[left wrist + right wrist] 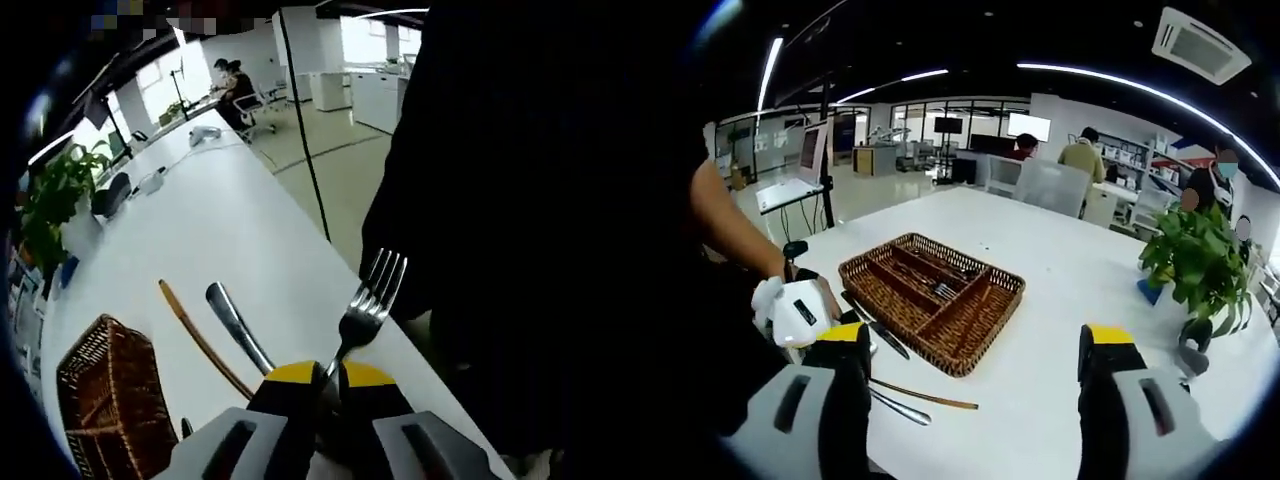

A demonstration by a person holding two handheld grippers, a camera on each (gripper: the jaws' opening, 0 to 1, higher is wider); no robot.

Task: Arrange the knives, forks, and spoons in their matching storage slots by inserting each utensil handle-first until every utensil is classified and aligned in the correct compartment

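Steel fork [366, 309] in left tongs [330, 378], rectangular wicker tray [985, 326]

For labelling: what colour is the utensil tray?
Brown woven wicker tray, clearest in the right gripper view.

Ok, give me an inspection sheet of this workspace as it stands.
Surface: long white table.
Job's things: wicker cutlery tray with dividers, some cutlery inside; fork in the left gripper; spoon handle and wooden chopstick lying beside the tray.
Clutter: potted plant.
Grippers: left gripper shut on the fork; right gripper open, holding nothing.
Cables: black cable hanging.
Surroundings: open office, desks, people seated.
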